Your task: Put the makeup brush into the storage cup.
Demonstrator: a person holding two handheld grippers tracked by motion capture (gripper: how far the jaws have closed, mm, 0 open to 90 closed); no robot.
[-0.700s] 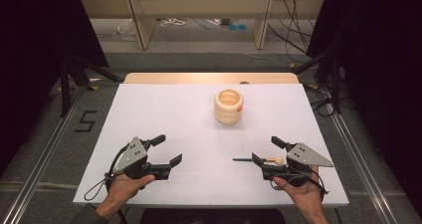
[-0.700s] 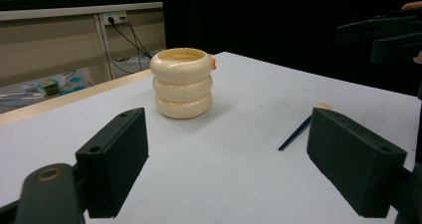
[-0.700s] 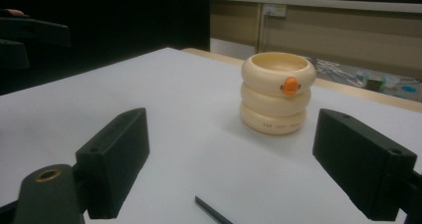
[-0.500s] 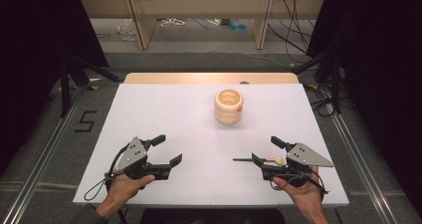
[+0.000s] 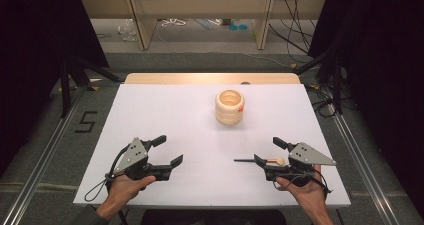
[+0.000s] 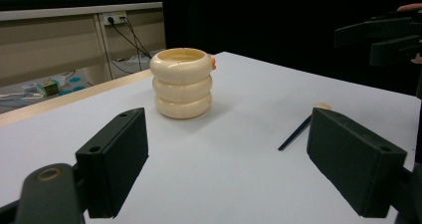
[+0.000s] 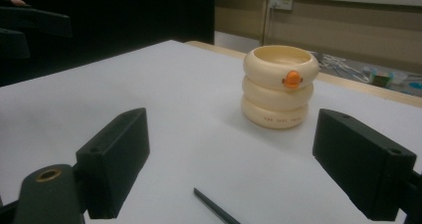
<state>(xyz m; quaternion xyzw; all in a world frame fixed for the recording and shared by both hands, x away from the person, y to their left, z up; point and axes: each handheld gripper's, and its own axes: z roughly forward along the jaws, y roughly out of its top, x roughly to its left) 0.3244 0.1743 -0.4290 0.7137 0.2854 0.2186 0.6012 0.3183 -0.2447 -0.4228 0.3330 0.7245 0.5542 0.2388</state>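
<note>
Beside the right gripper (image 5: 267,154), whose jaws gape empty, a slim stick (image 5: 252,160) lies pointing left across the table (image 5: 200,115); left gripper (image 5: 167,151) likewise wide, farther off.

The left gripper (image 5: 167,151) sits at seven o'clock on the table, jaws spread wide with nothing between them, held in the left hand (image 5: 122,190). The right gripper (image 5: 267,151) mirrors it at five o'clock, jaws equally wide, gripped by the right hand (image 5: 305,190).
</note>
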